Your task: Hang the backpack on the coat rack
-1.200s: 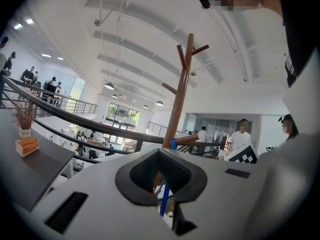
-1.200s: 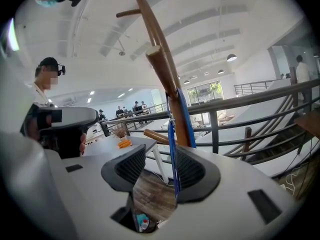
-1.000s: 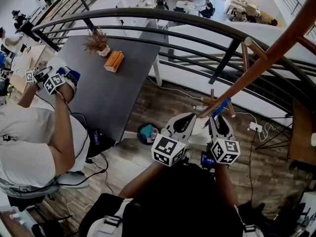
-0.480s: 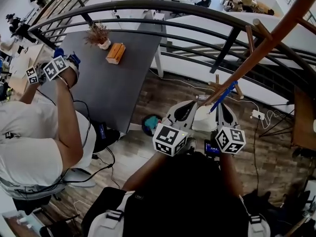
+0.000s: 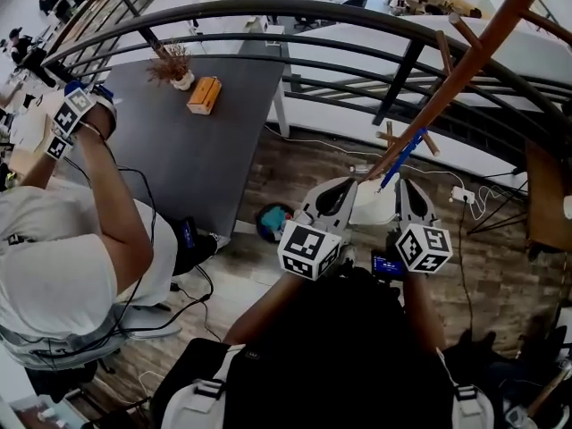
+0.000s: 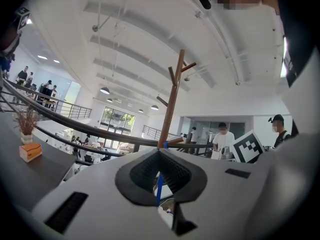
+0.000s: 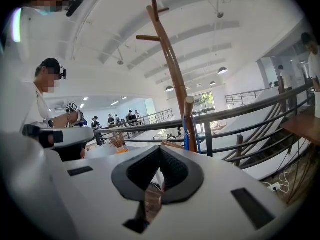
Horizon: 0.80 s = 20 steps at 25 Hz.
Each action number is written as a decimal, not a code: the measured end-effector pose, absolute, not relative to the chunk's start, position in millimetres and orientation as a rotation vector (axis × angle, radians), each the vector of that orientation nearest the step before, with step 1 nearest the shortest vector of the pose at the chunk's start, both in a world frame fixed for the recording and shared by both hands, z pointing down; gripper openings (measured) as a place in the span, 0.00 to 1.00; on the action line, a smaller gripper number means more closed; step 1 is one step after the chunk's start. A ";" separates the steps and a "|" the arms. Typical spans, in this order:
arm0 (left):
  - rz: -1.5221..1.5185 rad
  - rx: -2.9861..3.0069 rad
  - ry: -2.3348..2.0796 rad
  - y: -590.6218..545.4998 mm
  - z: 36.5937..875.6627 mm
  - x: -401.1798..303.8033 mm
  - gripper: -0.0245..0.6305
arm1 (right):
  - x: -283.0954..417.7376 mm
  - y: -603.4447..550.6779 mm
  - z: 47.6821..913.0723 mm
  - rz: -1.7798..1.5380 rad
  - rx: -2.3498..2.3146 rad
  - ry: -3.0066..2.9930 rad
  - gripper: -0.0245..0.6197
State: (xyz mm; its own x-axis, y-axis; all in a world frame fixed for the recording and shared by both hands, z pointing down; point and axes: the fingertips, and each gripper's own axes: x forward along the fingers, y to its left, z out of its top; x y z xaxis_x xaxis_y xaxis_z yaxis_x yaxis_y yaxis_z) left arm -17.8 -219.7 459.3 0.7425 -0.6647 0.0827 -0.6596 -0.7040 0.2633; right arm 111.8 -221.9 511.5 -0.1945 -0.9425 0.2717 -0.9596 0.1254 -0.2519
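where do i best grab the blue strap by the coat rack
Probably the free stretch below the low peg: the blue strap hangs straight and thin close beside the coat rack pole. Come from the open side, away from the pole, jaws closing across its thin width.

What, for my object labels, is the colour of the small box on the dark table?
Orange; the box shows best in the head view.

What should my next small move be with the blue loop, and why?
Probably ease the left gripper down a little, so the blue loop settles on the coat rack peg: it pinches the loop, which appears to run round that peg.
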 end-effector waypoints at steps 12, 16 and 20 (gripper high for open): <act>-0.033 2.699 -0.994 -189.0 455.8 -3.8 0.05 | 119.8 -187.8 496.4 0.539 2.009 -2.342 0.06; -0.039 2.707 -1.023 -179.0 454.5 8.6 0.05 | 129.4 -177.7 494.9 0.514 1.992 -2.371 0.06; -0.039 2.704 -1.058 -176.0 452.3 24.1 0.05 | 136.2 -173.5 494.9 0.518 1.952 -2.408 0.06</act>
State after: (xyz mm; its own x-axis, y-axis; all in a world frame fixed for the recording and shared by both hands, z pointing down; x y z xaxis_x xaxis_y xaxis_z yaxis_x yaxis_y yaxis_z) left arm 24.1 -176.0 452.3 0.7380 -0.6720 0.0609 -0.6657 -0.7103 0.2287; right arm 136.2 -173.5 494.9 -0.2283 -0.9520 0.2040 -0.9517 0.1741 -0.2529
